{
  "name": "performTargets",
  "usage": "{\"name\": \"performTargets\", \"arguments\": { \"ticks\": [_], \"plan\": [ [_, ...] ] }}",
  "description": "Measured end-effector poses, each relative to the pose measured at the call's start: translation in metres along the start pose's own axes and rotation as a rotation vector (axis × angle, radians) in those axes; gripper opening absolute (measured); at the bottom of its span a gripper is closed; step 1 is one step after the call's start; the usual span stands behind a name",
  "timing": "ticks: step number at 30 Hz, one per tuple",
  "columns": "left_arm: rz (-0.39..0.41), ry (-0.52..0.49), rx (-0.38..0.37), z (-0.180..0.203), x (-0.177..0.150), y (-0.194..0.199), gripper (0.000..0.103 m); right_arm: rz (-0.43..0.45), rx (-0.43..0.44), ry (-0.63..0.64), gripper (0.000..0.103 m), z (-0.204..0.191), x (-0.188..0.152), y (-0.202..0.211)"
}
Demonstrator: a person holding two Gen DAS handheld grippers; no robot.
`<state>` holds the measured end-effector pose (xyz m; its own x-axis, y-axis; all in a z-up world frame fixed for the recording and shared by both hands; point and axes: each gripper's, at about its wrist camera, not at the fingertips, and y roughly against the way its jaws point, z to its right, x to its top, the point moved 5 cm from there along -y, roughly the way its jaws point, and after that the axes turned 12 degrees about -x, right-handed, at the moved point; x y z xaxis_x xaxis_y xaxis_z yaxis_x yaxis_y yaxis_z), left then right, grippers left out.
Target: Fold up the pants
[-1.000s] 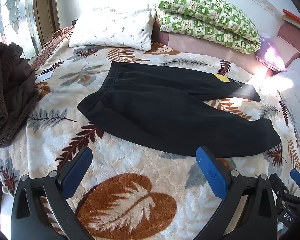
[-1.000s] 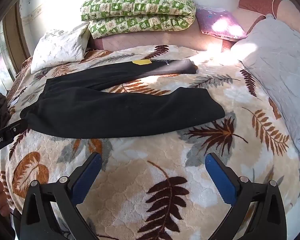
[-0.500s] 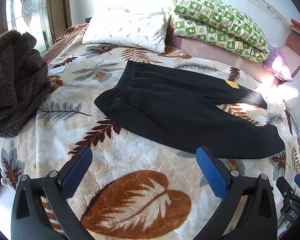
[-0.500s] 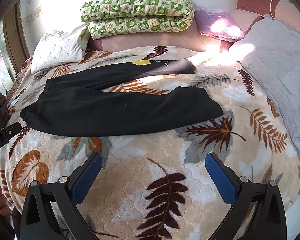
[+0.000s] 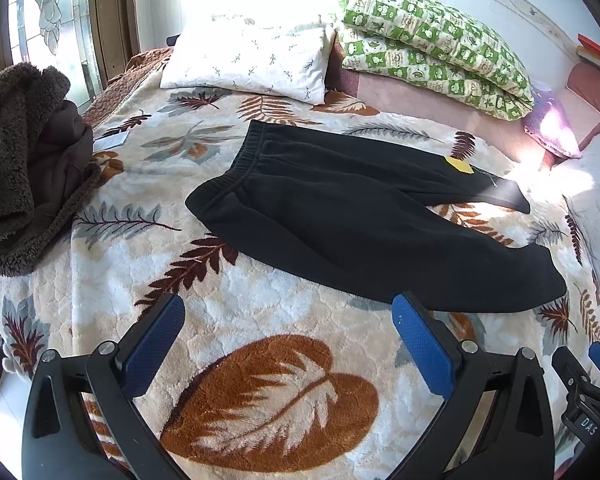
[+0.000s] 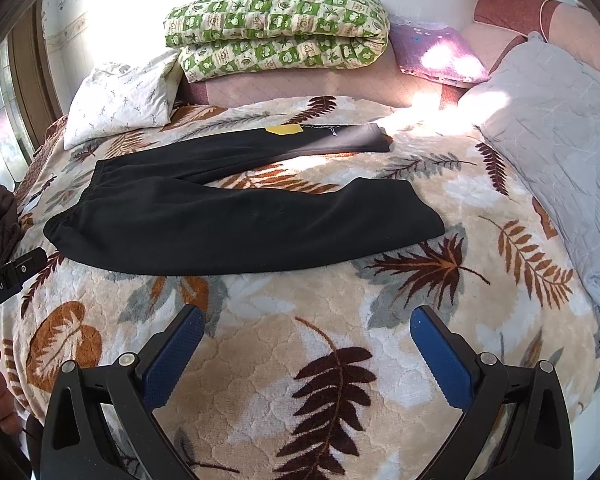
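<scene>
While the black pants [image 5: 352,216] lie spread flat on the bed's leaf-print blanket [image 5: 260,380], a brown fleece coat [image 5: 24,160] is heaped well to the left of their waistband, and a white pillow [image 5: 252,60] and a folded green quilt [image 6: 276,32] lie beyond them. A grey quilt [image 6: 560,152] lies past the leg ends. My left gripper [image 5: 288,336] and right gripper [image 6: 308,344] hover near the pants, both spread wide and empty.

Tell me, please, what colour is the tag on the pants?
Yellow tag on the black pants, clearest in the right wrist view.
</scene>
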<state>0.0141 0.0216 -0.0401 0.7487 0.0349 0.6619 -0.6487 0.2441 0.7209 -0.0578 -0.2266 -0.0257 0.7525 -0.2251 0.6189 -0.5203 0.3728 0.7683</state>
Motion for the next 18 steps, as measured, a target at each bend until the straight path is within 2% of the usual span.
{"name": "performTargets", "arguments": {
  "ticks": [18],
  "plan": [
    [-0.021,0.002,-0.006,0.0021,-0.0003,-0.0082,0.103,-0.016,0.001,0.004,0.103,-0.0038,-0.0031,-0.0097]
  ]
}}
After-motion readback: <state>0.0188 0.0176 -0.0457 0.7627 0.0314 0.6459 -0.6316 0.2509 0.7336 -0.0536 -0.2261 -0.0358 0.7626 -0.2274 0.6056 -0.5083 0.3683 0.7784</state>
